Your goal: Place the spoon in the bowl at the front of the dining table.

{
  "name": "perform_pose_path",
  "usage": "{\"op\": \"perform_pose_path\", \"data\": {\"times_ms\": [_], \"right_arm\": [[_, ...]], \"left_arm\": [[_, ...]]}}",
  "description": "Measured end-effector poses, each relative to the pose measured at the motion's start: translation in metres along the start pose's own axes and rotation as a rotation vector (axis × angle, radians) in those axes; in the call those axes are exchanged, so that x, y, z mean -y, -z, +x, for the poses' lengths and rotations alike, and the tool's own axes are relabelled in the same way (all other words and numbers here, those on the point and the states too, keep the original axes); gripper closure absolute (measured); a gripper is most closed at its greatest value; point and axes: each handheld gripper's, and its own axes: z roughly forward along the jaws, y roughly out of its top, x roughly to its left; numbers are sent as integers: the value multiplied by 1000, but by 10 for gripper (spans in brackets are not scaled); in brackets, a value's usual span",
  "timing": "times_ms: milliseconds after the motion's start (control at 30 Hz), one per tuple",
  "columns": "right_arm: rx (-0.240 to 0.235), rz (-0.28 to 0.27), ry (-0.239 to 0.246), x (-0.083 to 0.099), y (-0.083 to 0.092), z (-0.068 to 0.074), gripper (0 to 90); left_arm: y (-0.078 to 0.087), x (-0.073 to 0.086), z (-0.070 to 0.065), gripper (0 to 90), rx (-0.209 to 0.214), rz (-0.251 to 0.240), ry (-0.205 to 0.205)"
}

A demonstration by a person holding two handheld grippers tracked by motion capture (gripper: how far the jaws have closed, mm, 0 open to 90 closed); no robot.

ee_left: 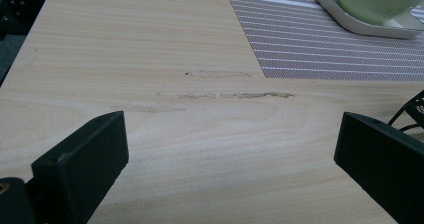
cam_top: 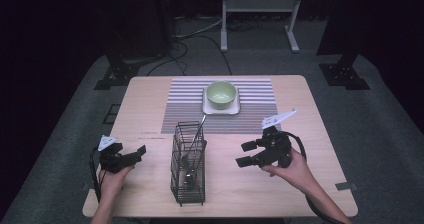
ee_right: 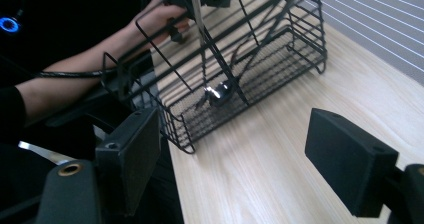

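Note:
A black wire basket [cam_top: 188, 184] stands near the table's front edge, between my two grippers. A metal spoon [cam_top: 197, 135] leans inside it, handle up toward the mat. In the right gripper view the basket [ee_right: 280, 64] is just ahead, with the spoon's bowl [ee_right: 218, 92] on its mesh floor. My right gripper [cam_top: 246, 153] is open to the basket's right, its jaws wide apart [ee_right: 235, 144] and empty. On the basket's left, my left gripper [cam_top: 137, 154] is also open over bare wood [ee_left: 232, 139]. A green bowl [cam_top: 221, 94] sits on a white square plate [cam_top: 220, 109].
A striped placemat [cam_top: 185, 109] covers the table's far middle under the plate. The bowl [ee_left: 380, 1] and the mat [ee_left: 325, 54] lie far right in the left gripper view. The other hand [ee_right: 160, 19] is behind the basket. Beyond the table are stand legs and cables.

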Motion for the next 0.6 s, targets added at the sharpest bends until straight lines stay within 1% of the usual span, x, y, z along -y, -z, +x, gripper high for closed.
{"op": "perform_pose_path", "data": {"times_ms": [133, 167, 233, 267, 333, 400, 567, 600], "right_arm": [[-11, 7, -2, -5, -3, 1, 209], [-21, 21, -2, -9, -6, 3, 209], [-19, 27, 0, -10, -7, 3, 209], [-29, 40, 3, -14, -9, 6, 209], [-31, 44, 3, -15, -10, 7, 209], [-48, 55, 8, -20, -14, 11, 209], [-47, 70, 18, -26, -19, 15, 209], [-45, 82, 23, -30, -22, 16, 220]], "left_arm": [[0, 0, 0, 0, 1, -1, 3], [0, 0, 0, 0, 1, 0, 2], [-1, 0, 0, 0, 1, 1, 1], [0, 0, 0, 0, 1, 2, -1], [-1, 0, 0, 0, 0, 1, -3], [0, 0, -1, 0, 0, 2, -5], [0, 0, 0, 0, 1, 1, -3], [0, 0, 0, 0, -1, -1, -1]]}}
